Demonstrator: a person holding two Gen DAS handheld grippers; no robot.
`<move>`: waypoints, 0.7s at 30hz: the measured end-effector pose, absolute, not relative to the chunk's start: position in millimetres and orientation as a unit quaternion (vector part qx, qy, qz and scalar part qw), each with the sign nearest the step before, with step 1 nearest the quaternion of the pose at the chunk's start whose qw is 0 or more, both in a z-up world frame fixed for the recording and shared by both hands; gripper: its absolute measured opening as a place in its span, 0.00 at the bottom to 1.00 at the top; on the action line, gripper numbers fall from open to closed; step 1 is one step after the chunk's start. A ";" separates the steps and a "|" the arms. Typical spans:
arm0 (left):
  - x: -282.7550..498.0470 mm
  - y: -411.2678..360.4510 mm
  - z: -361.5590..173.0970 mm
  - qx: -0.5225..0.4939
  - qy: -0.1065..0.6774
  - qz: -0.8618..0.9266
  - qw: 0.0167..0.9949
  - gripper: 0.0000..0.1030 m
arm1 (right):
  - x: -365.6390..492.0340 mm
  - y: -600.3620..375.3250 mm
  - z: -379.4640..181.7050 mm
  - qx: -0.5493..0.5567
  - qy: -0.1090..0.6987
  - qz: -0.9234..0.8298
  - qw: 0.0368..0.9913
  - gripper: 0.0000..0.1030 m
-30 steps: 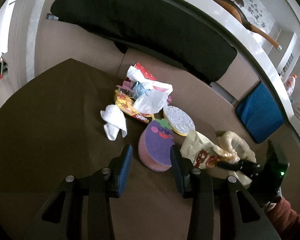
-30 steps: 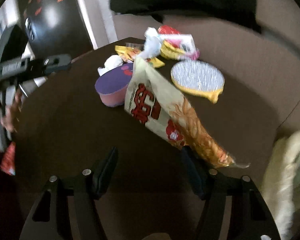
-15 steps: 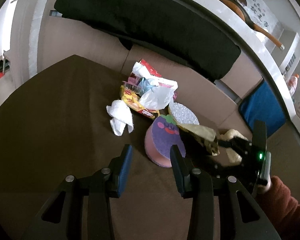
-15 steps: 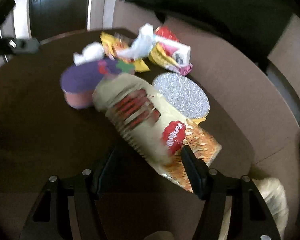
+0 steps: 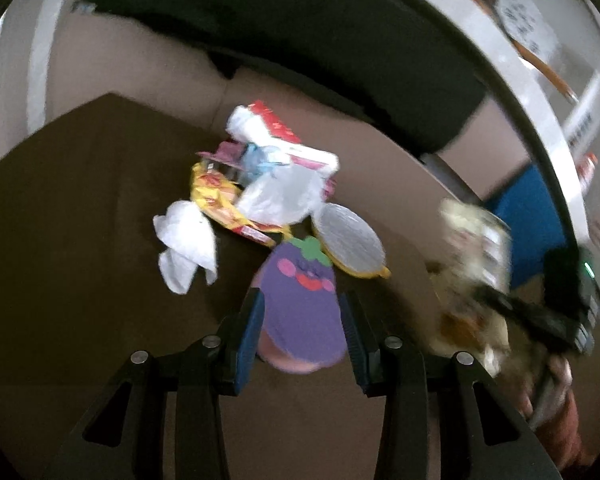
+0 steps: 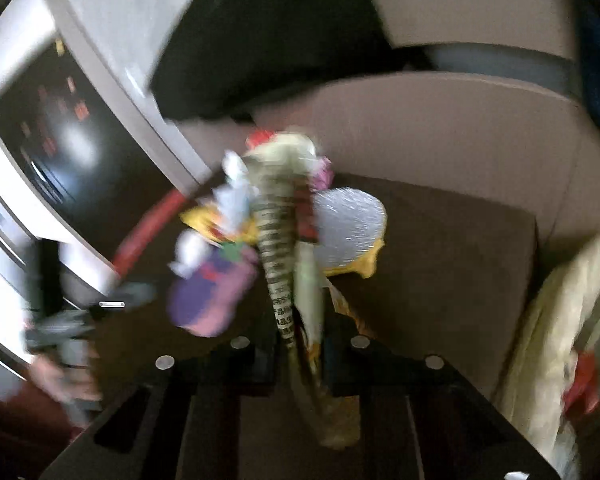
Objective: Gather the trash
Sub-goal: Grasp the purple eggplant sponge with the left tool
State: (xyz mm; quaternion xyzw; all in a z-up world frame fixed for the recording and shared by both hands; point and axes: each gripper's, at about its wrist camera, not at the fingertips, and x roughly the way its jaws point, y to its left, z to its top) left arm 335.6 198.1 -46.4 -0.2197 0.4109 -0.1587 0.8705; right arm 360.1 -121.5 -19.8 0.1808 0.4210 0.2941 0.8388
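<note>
Right tongs (image 6: pixel 300 364) now pinch the snack bag (image 6: pixel 288 264), lifted off the desk (image 5: pixel 80 200) since a second ago, while left tongs (image 5: pixel 300 320), spread, have closed in around the eggplant sponge (image 5: pixel 302 304), next grab likely.

No wording can be read anywhere; motion blur smears it all; the yellow wrapper (image 5: pixel 224 204) ahead of the left gripper (image 5: pixel 302 330) carries red lettering too blurred to make out; the snack bag (image 6: pixel 284 264) pinched in the right gripper (image 6: pixel 300 364) shows dark print along its edge, illegible; the wall sign (image 5: pixel 520 28) far up-right bears unreadable characters.
</note>
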 end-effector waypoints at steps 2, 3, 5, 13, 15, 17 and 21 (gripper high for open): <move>345.9 201.1 -54.9 -0.239 0.422 -0.131 0.865 0.41 | 348.8 -130.9 -15.7 0.188 0.416 0.291 0.841 0.15; 349.2 203.3 -58.5 -0.246 0.426 -0.123 0.862 0.41 | 342.4 -134.9 -16.1 0.186 0.416 0.285 0.844 0.15; 353.7 204.1 -65.4 -0.257 0.436 -0.114 0.855 0.43 | 332.2 -141.4 -21.4 0.181 0.418 0.271 0.848 0.15; 349.6 161.4 -55.1 -0.198 0.437 -0.126 0.868 0.44 | 309.9 -171.1 -46.9 0.212 0.414 0.240 0.852 0.16; 346.5 143.7 -37.9 -0.169 0.419 -0.142 0.881 0.44 | 308.8 -170.9 -46.3 0.211 0.410 0.240 0.855 0.16; 344.7 127.1 -24.8 -0.145 0.407 -0.155 0.888 0.44 | 307.4 -170.4 -45.7 0.210 0.406 0.241 0.856 0.17; 343.6 95.9 -9.8 -0.108 0.398 -0.180 0.893 0.44 | 302.6 -177.2 -48.5 0.209 0.399 0.240 0.860 0.19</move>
